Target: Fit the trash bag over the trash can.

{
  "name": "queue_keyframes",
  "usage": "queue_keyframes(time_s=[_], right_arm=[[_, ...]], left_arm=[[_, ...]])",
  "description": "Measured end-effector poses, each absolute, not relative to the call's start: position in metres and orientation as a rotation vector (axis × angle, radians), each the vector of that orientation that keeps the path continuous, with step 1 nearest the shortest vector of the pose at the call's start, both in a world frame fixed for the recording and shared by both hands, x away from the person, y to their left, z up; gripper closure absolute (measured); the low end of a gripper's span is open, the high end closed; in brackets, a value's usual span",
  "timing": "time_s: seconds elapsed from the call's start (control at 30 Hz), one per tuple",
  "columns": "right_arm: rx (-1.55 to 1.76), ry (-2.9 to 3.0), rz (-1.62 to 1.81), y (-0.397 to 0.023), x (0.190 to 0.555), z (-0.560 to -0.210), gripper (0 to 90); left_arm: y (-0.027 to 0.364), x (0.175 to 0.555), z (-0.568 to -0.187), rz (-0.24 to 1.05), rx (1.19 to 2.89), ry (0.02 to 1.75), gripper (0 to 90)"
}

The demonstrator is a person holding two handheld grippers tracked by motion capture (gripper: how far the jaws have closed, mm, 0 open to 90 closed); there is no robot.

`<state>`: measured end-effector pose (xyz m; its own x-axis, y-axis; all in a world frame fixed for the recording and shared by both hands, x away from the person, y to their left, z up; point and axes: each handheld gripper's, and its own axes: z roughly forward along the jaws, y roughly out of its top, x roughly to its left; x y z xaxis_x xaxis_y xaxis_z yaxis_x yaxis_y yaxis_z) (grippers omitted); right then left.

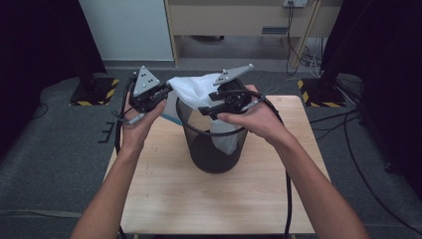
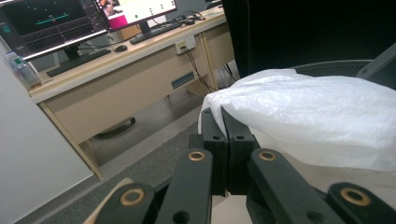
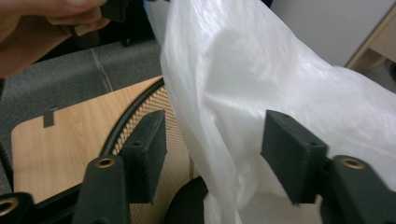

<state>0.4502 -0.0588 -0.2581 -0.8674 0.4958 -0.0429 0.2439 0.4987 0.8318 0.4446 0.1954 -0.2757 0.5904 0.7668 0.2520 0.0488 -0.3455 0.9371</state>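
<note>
- My left gripper is clamped on the thin white plastic bag; I should pull it gently.
- My right gripper stands apart around the bag; close it, then spread over the black mesh bin's rim.

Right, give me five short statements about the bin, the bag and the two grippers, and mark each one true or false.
1. The left gripper is shut on an edge of the white plastic bag. True.
2. The right gripper is clamped tight on the bag. False: its jaws stand apart, with the bag's film hanging between them, unpinched.
3. The black mesh waste bin lies tipped on its side. False: it stands upright on the wooden table.
4. The bag is partly inside the bin. True.
5. The bag is already folded neatly over the whole rim. False: it bunches up above the far side of the rim.
</note>
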Motion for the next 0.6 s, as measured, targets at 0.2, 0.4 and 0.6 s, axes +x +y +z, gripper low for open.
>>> queue_keyframes(time_s=[0.2,0.4,0.6], right_arm=[[0.614,2.474,1.297,-0.05,0.458,-0.26,71.1],[0.658,2.448,1.329,-0.055,0.466,-0.254,90.0],[0.656,2.439,1.329,-0.06,0.468,-0.248,90.0]], left_arm=[[0.196,0.442,-0.277,0.861,1.788,0.649,84.1],[0.203,0.437,-0.286,0.903,1.793,0.655,69.4],[0.216,0.431,-0.298,0.912,1.807,0.678,66.4]])
